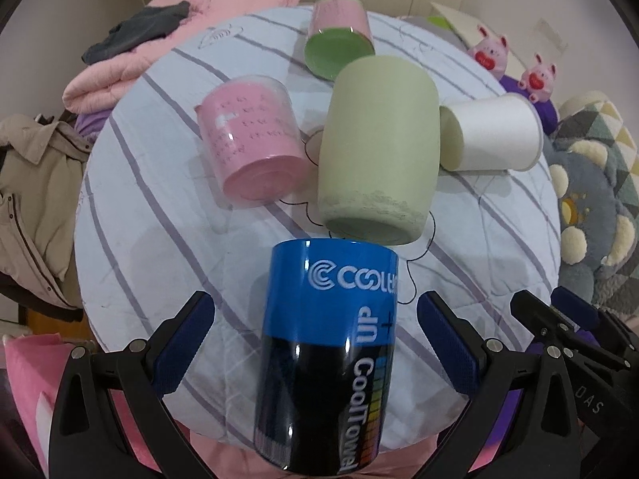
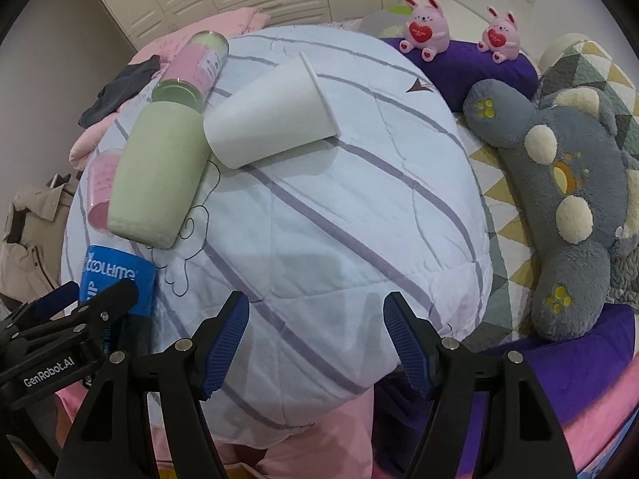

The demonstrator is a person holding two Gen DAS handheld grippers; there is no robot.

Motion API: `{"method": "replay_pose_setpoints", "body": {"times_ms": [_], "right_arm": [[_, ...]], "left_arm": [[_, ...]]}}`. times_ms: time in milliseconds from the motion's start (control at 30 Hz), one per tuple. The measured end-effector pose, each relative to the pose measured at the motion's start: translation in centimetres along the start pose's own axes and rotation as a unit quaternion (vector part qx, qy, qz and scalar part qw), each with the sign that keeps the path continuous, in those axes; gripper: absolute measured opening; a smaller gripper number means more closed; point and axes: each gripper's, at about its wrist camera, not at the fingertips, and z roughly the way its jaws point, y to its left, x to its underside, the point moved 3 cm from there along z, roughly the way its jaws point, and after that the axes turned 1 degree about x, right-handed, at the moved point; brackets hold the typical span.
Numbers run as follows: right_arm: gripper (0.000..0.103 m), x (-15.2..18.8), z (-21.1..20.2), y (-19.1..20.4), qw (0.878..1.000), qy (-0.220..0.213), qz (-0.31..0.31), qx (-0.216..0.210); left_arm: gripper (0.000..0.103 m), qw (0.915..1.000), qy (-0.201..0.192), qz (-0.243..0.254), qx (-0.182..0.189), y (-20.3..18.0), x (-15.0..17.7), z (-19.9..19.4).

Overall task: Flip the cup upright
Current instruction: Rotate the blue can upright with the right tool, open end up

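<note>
Several cups lie on their sides on a striped white quilt (image 1: 167,215). A blue and black CoolTime cup (image 1: 327,343) lies between the fingers of my open left gripper (image 1: 315,339), not touched by either pad. Beyond it lie a pale green cup (image 1: 379,151), a pink cup (image 1: 251,135), a white paper cup (image 1: 491,131) and a pink-and-green can (image 1: 339,36). My right gripper (image 2: 315,339) is open and empty over bare quilt (image 2: 339,219). In its view the blue cup (image 2: 116,279) is at far left, with the green cup (image 2: 159,175) and paper cup (image 2: 271,111) beyond.
A grey plush toy (image 2: 567,207) lies to the right of the quilt, with two pink plush rabbits (image 2: 427,20) on a purple cushion behind. Pink bedding and dark clothes (image 1: 135,32) lie at back left. A beige jacket (image 1: 36,199) hangs at left.
</note>
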Motion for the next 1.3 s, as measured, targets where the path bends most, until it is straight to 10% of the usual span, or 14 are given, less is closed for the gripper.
{"method": "replay_pose_setpoints", "body": {"times_ms": [267,400,1300], "right_arm": [[0.071,-0.6,0.9,-0.4,1.0,0.01,-0.003,-0.011],[0.071,-0.8,1.4,-0.8,1.0,0.016,0.003,-0.014],[0.071,-0.9,0.1,0.1,1.0,0.004,-0.011,-0.011]], "left_arm": [[0.1,0.9986,0.048,-0.022,-0.004,0.0,-0.4,1.9],[0.068,0.9964,0.08,-0.025,-0.011,0.1,0.0,2.9],[0.068,0.9997,-0.007,-0.018,0.014,-0.1,-1.6,-2.3]]}}
